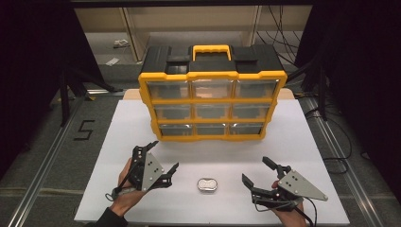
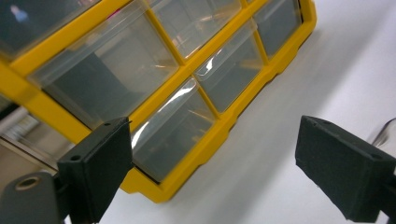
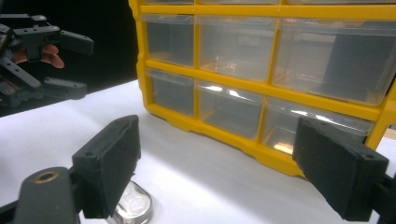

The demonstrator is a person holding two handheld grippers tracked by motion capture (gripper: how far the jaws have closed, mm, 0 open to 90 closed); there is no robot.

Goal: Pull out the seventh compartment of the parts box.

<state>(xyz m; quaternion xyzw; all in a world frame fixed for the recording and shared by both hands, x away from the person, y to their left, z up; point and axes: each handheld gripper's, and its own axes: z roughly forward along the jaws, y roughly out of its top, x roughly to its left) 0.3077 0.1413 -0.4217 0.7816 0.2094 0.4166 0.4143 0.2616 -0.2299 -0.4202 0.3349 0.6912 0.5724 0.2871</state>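
Note:
A yellow and black drawer cabinet (image 1: 213, 101) with clear drawers stands at the back of the white table (image 1: 293, 142); it also fills the upper part of the left gripper view (image 2: 187, 93) and the right gripper view (image 3: 261, 70). A small silver tin (image 1: 206, 185) lies near the front edge between both hands; its edge shows low in the right gripper view (image 3: 135, 205). My left gripper (image 1: 163, 156) is open, left of the tin, with nothing between its jaws. My right gripper (image 1: 257, 170) is open too, to the tin's right, and empty. The left gripper (image 3: 70, 65) also appears far off in the right gripper view.
The cabinet has a yellow carry handle (image 1: 211, 48) on top. Metal rails (image 1: 52, 151) run along both sides of the table. A black "5" marking (image 1: 84, 129) lies on the floor to the left. Cables (image 1: 331, 142) trail at the right.

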